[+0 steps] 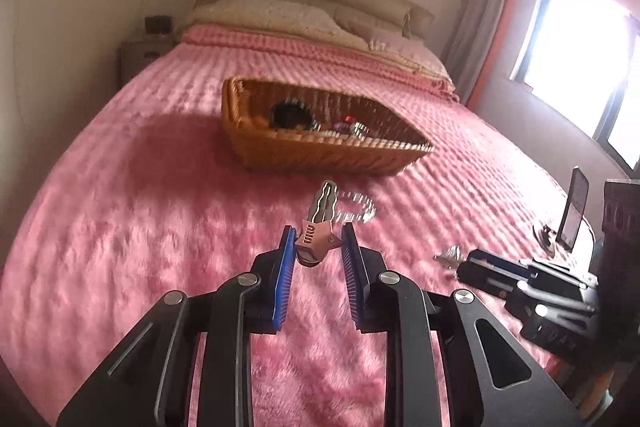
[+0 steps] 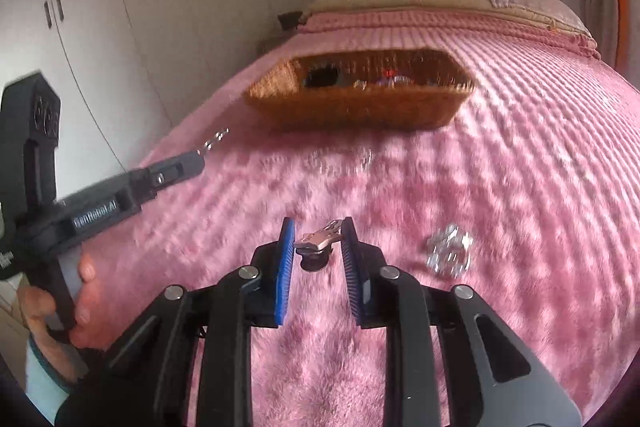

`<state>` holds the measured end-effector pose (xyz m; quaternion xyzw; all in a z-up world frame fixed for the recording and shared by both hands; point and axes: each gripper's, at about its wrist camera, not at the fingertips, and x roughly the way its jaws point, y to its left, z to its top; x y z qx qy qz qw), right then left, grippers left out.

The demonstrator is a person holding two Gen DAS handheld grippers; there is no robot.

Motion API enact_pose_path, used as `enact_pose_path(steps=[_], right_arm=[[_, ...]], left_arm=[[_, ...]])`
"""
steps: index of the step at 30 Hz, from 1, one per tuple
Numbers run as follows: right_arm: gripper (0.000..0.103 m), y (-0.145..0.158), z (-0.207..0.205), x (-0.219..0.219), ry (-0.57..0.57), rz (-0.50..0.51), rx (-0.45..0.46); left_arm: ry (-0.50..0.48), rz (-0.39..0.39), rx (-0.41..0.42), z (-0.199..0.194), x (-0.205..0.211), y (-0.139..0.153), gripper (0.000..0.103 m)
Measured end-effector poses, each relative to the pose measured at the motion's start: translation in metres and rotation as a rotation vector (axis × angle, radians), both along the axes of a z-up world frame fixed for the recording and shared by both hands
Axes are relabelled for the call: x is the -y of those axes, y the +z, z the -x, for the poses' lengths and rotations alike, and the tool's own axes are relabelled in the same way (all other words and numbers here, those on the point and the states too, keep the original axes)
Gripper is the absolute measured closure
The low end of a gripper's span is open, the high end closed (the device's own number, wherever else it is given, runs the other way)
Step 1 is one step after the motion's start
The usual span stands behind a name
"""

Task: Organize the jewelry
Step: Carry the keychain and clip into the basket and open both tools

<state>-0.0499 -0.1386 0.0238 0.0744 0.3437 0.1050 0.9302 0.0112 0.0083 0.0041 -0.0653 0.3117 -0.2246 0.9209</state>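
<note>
Gripping with the left tongs [image 1: 318,247] a pink star-shaped metal clip with a wavy silver prong [image 1: 317,227], blue ribbed pads [image 1: 285,275] closed on the star from both sides, prong pointing forward past the tips. Held above a fluffy pink bed cover [image 1: 140,207], clear of the pile.

Pinching likewise with the right tongs [image 2: 318,247] a small silver metal clip [image 2: 320,241], caught crosswise between the blue pads, also raised off the cover. Seen from the right wrist: the left tongs off to the left and farther forward, wrapped at the handle by the left hand [image 2: 60,311].

Just beyond the left tips, lying on the cover: a clear beaded bracelet [image 1: 356,207], partly behind the wavy prong. To the right of the right tongs, near them on the cover: a clear crystal cluster [image 2: 448,253], too blurred to name more closely.

Farther up the bed, well apart from both tongs: a rectangular woven wicker basket [image 1: 320,155], holding a dark round item [image 1: 290,113] and several small glinting pieces, blurred and hard to tell apart. At the far right edge of the left view: a black phone on a stand [image 1: 576,207].
</note>
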Motion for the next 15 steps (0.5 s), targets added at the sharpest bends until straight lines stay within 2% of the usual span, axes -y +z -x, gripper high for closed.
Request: enact_pose_path(steps=[4,8,15], right_arm=[[0.082,0.027,-0.018,0.012,-0.003,-0.043,0.047],[0.082,0.055,-0.056,0.024,-0.027,-0.044,0.1],[0.082,0.065,-0.151,0.042,-0.048,-0.068,0.086]], left_arm=[[-0.002,-0.002,0.045,-0.017,0.008,0.021,0.081],[0.012,-0.012,0.086,-0.046,0.019,0.043,0.081],[0.047,0.016,0.082,-0.121,0.044,0.053,0.081]])
